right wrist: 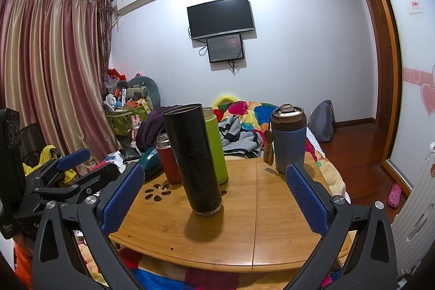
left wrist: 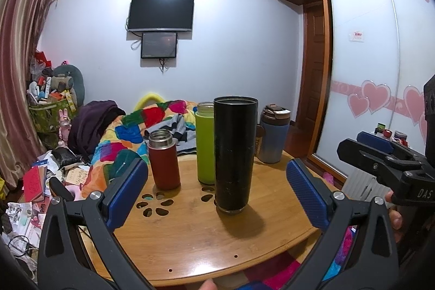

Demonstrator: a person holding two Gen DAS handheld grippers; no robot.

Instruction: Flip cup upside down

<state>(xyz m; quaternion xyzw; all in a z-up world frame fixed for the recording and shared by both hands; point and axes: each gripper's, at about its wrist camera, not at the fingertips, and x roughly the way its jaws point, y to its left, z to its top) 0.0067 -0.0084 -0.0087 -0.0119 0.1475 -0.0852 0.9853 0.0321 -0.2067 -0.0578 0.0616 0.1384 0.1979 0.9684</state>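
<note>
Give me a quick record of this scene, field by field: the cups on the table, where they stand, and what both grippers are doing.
surface: wooden table
nearest cup: black tumbler, standing, no lid
behind it: green bottle; red bottle to its left
far right: blue lidded mug
left gripper: open, holds nothing
right gripper: open, holds nothing
contact with cups: none

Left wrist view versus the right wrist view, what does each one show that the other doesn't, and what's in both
Only the left wrist view shows the wardrobe door with pink hearts and the right gripper from the side. Only the right wrist view shows the grey backpack, the pink shoe and the left gripper from the side. Both show the black cup standing nearest on the wooden table, with the red flask, green flask and blue mug behind it, untouched.
</note>
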